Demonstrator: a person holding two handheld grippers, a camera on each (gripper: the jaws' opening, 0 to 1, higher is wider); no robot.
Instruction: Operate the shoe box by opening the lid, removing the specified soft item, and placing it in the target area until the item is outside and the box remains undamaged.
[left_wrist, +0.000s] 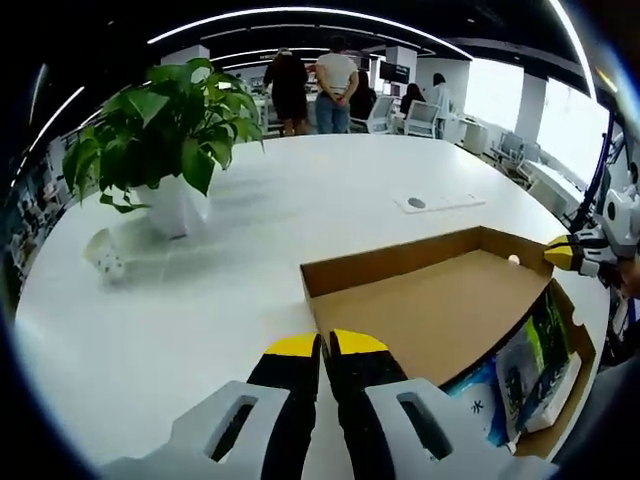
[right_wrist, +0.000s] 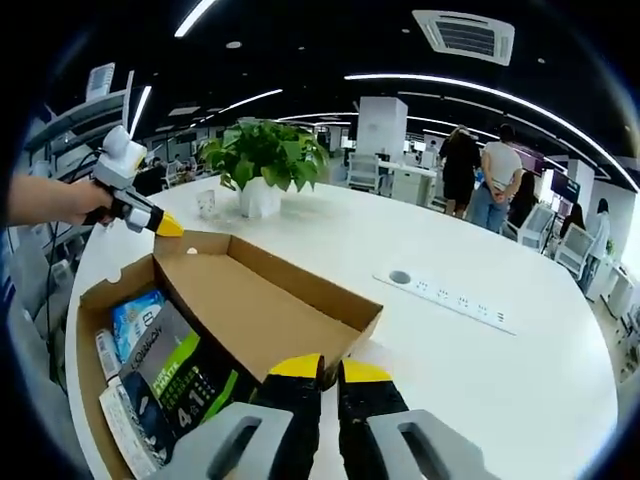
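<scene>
Shoe box open on white table, lid flat, packets inside. Left claw pressed together, empty, at lid's 6 o'clock edge. Right claw likewise closed, empty.

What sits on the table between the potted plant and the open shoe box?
Nothing: in the right gripper view, bare white table separates the potted plant from the shoe box.

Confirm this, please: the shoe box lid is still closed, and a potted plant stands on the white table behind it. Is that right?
Not quite. The shoe box lid is already open, folded back, and packets show inside, as the right gripper view shows. The potted plant does stand on the white table behind it.
</scene>
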